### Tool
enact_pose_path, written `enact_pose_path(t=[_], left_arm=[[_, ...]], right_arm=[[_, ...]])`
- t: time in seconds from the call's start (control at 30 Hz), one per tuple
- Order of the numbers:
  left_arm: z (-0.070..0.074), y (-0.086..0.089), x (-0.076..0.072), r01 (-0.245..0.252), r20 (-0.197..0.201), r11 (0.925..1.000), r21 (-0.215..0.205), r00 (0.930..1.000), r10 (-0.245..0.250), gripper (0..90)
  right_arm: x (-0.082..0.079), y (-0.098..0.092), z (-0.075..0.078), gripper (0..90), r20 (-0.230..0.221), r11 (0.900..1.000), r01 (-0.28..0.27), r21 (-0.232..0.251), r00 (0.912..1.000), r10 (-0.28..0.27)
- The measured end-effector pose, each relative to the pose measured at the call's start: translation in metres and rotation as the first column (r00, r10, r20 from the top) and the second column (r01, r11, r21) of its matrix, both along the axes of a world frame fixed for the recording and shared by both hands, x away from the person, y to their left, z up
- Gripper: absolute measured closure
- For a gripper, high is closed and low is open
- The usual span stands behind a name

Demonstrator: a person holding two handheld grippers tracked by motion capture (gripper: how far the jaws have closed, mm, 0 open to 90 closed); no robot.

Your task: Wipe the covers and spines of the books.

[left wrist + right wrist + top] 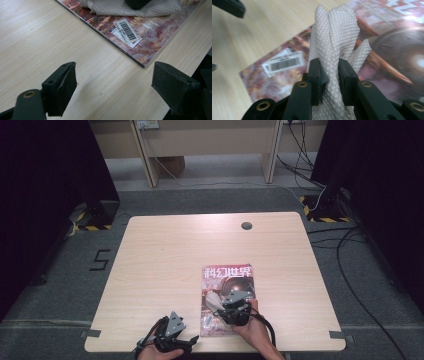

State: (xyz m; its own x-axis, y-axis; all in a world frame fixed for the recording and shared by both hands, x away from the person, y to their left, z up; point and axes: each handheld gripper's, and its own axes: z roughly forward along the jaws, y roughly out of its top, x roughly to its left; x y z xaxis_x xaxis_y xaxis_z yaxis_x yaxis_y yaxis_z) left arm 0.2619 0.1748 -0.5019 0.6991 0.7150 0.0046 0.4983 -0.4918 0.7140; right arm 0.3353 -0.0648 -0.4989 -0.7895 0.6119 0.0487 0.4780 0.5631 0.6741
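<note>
Two grippers: one at work, one idle, on a pale wooden table [165, 250] seen from above.
Right gripper [329, 75]: clenched on a bunched, off-white waffle-weave cloth [335, 37], the folds pinched between both black pads and rising past them.
Cloth's place: over the lower half of a glossy red-and-brown magazine [227, 292] with white cover lettering, at about five o'clock on the table in the high view; from the left gripper's camera it lies draped on the cover beyond a white barcode sticker [126, 31].
Left gripper [112, 85]: released, jaws wide apart with nothing between them, hovering over bare wood just beside the magazine's near corner, at about seven o'clock on the table.
Step in hand, as judged: wiping the magazine cover with the cloth.
Doing it well: press lightly and evenly, sweep along the cover rather than across its spine, and bring the idle gripper onto the near corner if the magazine starts to slide.
</note>
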Motion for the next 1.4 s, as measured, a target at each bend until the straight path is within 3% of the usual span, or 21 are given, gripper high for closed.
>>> enact_pose_path(t=[0.37,0.53,0.63,0.7,0.97,1.03,1.4], left_arm=[[0.000,0.000,0.000,-0.003,0.001,1.0000,-0.003,1.0000,0.003,19.4],[0.000,0.000,0.000,0.000,0.001,1.0000,-0.002,1.0000,0.000,19.3],[0.000,0.000,0.000,-0.004,-0.001,1.0000,-0.004,1.0000,0.004,19.3],[0.000,0.001,0.000,-0.004,-0.011,0.9997,-0.022,0.9999,0.003,19.2],[0.002,0.004,-0.002,-0.014,-0.014,0.9996,-0.025,0.9998,0.013,18.8],[0.001,0.006,-0.003,-0.011,-0.031,0.9998,-0.017,0.9994,0.011,18.7],[0.002,0.012,-0.005,-0.028,-0.027,0.9994,-0.021,0.9993,0.027,18.7]], right_arm=[[-0.012,0.015,-0.002,74.8,0.009,0.999,-0.053,0.010,0.9985,0.053],[-0.009,0.014,-0.001,74.6,0.059,0.999,-0.034,-0.021,0.9976,0.035],[-0.006,0.010,-0.002,74.8,0.041,1.000,-0.024,0.005,0.9989,0.023],[-0.007,0.012,-0.002,75.1,0.043,1.000,-0.022,-0.003,0.9988,0.022],[-0.019,0.022,-0.002,75.1,0.025,0.997,-0.071,0.005,0.9972,0.071],[-0.022,0.025,-0.002,75.1,0.009,0.997,-0.072,0.015,0.9974,0.072],[-0.015,0.025,-0.003,73.9,0.020,0.997,-0.080,0.012,0.9966,0.080]])
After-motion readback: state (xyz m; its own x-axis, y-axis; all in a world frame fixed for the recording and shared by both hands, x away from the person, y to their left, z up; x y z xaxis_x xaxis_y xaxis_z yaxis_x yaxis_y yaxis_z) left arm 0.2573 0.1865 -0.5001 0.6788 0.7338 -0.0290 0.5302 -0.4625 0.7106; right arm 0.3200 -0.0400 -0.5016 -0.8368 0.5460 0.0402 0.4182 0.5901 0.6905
